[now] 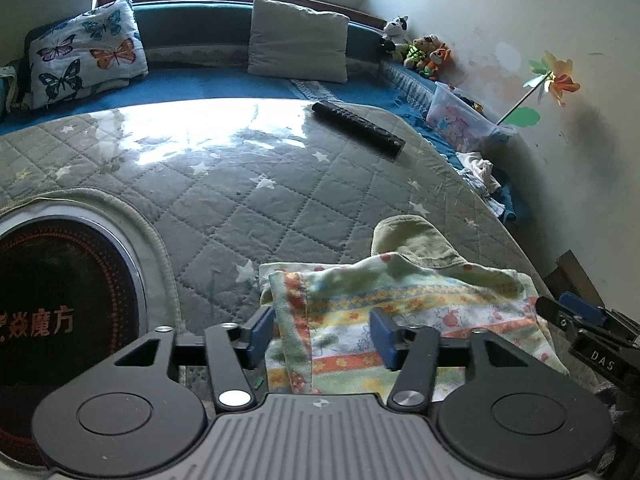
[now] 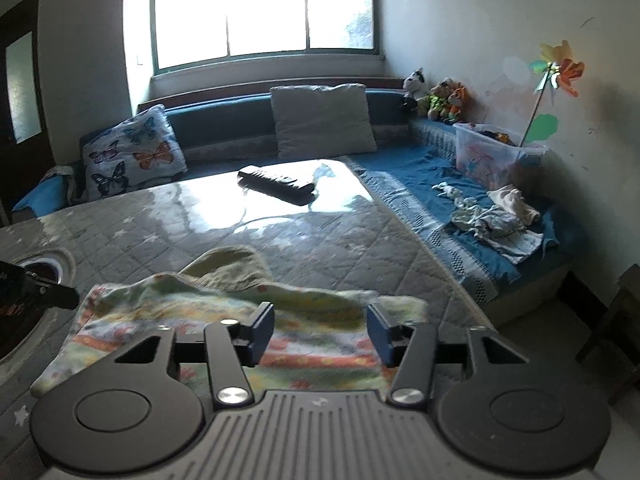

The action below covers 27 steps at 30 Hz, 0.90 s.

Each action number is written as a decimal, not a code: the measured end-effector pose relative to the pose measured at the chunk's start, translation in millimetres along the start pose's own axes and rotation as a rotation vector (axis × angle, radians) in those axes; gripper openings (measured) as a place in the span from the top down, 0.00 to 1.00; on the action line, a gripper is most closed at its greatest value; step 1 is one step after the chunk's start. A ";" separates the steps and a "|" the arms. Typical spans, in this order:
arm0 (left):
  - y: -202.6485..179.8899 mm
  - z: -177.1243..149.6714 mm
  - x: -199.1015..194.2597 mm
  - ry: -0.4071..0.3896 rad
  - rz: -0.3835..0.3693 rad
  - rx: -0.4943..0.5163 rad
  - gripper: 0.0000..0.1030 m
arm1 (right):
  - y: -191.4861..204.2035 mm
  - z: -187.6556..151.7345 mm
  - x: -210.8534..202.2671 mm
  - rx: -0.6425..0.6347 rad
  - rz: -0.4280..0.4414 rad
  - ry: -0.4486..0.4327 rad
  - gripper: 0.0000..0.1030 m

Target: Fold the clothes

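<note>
Patterned children's garment (image 1: 384, 320) lies bunched on the quilted star-print table cover (image 1: 224, 184), at 6 o'clock in both wrist views, near edge. Olive cloth (image 1: 412, 236) pokes out behind it at 12 o'clock of the pile. Left gripper (image 1: 322, 334): jaws apart, straddling a folded edge, pads not pressing. Right gripper (image 2: 320, 330): jaws apart above the garment, nothing clamped. Remote control (image 1: 358, 128) sits well apart, toward 12 o'clock. Judgement: a fold looks just laid and released. Next move likely calls for re-gripping two corners and smoothing before another fold.
</note>
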<state>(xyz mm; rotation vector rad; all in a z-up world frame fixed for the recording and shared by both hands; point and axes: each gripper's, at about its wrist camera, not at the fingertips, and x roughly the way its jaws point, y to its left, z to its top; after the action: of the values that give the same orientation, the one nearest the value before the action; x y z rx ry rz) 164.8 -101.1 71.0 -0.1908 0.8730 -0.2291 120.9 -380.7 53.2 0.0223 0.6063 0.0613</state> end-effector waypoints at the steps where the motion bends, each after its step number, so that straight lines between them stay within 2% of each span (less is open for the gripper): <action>1: -1.1 -1.8 -0.7 -0.002 0.000 0.007 0.39 | 2.3 -1.9 0.1 -0.004 0.009 0.006 0.46; 4: -5.0 -7.7 -0.2 0.000 0.009 0.029 0.32 | 10.0 -8.2 0.3 -0.015 0.035 0.023 0.42; 13: -11.3 -27.0 1.9 0.016 0.024 0.081 0.31 | 38.6 -30.5 0.7 -0.040 0.119 0.074 0.40; 20: -8.4 -41.6 7.5 0.034 0.070 0.126 0.30 | 51.4 -44.9 -1.1 -0.073 0.122 0.082 0.37; 27: 2.4 -49.3 12.9 0.046 0.089 0.124 0.30 | 63.3 -52.9 -7.1 -0.145 0.123 0.086 0.36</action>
<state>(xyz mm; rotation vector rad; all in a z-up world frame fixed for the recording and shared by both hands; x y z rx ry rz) 134.8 -106.0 29.9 -0.0315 0.9077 -0.2048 81.7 -317.8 16.2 -0.0838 0.6849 0.2266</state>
